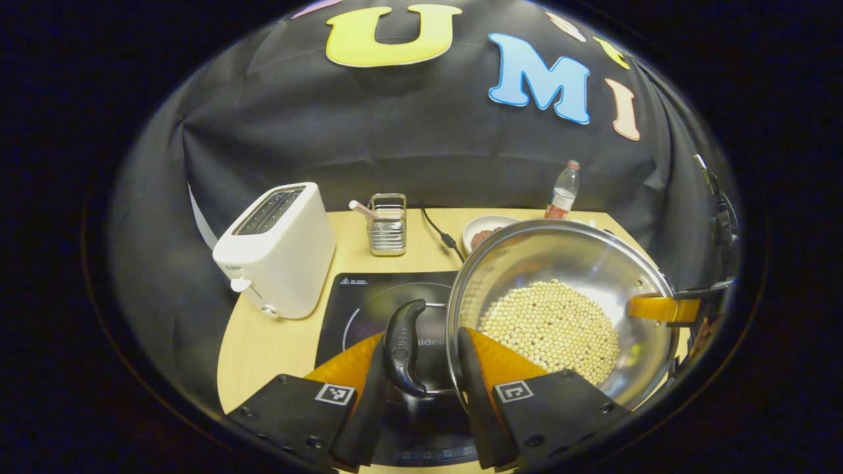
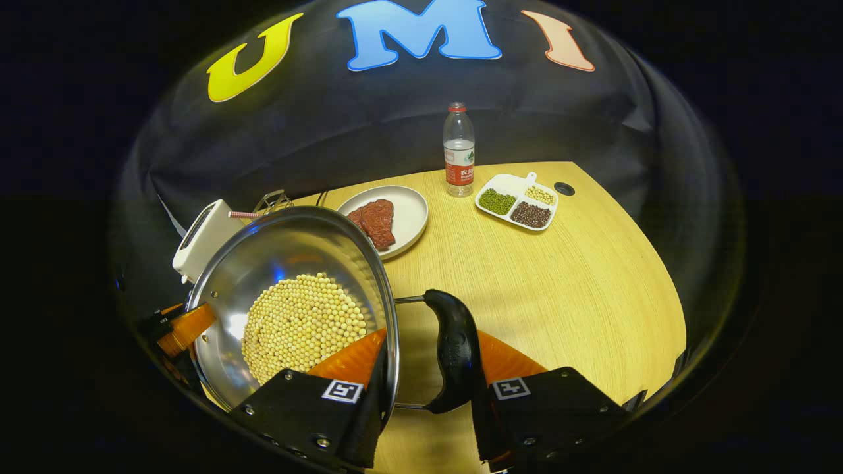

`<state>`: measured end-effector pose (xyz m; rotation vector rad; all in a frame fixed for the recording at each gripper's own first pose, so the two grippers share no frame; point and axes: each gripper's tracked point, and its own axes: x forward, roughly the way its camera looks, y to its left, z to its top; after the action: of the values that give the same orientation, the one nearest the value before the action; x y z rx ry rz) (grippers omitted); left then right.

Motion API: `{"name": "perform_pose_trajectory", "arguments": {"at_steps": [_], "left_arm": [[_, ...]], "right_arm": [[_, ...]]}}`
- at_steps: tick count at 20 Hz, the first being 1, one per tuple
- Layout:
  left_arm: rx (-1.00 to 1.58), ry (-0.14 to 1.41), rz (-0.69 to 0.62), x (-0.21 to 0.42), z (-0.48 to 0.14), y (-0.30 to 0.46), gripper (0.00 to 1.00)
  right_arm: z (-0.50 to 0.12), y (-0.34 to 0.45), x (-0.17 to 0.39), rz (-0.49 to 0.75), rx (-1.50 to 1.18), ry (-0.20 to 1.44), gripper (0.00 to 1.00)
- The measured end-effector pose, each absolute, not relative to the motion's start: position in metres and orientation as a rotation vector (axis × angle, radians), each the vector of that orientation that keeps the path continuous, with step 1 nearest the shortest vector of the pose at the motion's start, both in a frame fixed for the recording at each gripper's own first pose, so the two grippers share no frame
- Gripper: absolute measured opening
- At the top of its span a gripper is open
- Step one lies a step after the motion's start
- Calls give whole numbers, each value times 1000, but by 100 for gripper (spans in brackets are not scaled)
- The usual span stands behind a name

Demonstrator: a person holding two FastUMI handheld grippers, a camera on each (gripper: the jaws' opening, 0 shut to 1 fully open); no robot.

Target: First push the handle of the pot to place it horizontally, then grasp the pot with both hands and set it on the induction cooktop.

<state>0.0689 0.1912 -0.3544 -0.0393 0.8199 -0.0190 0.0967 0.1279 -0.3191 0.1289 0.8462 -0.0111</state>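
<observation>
A steel pot point(image 1: 527, 263) with soybeans point(image 1: 553, 329) in it hangs between both grippers, its left part over the black induction cooktop point(image 1: 369, 296). My left gripper point(image 1: 421, 349) is shut across the pot's black left handle point(image 1: 403, 349), one finger outside the handle and the other inside the rim. In the right gripper view, my right gripper point(image 2: 431, 342) holds the pot point(image 2: 283, 250) the same way at its right handle point(image 2: 454, 349). Each gripper also shows at the pot's far side in the other's view: the right gripper point(image 1: 665, 308), the left gripper point(image 2: 188, 326).
A white toaster point(image 1: 276, 253) stands left of the cooktop, with a wire holder point(image 1: 387, 224) and a cable point(image 1: 438, 234) behind it. On the wooden table point(image 2: 579, 283) are a plate of meat point(image 2: 395, 217), a water bottle point(image 2: 459, 151) and a divided dish point(image 2: 518, 201).
</observation>
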Motion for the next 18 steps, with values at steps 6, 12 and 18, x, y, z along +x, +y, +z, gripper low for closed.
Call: {"name": "perform_pose_trajectory", "arguments": {"at_steps": [6,12,18], "left_arm": [[-43,823,-7,77,-358,228,60],[-37,824,26,90,-367,275,63],[-34,846,49,94,-383,315,63]], "right_arm": [[-321,161,109,-9,126,857,57],[-331,204,127,20,133,868,57],[-345,241,138,41,132,877,57]]}}
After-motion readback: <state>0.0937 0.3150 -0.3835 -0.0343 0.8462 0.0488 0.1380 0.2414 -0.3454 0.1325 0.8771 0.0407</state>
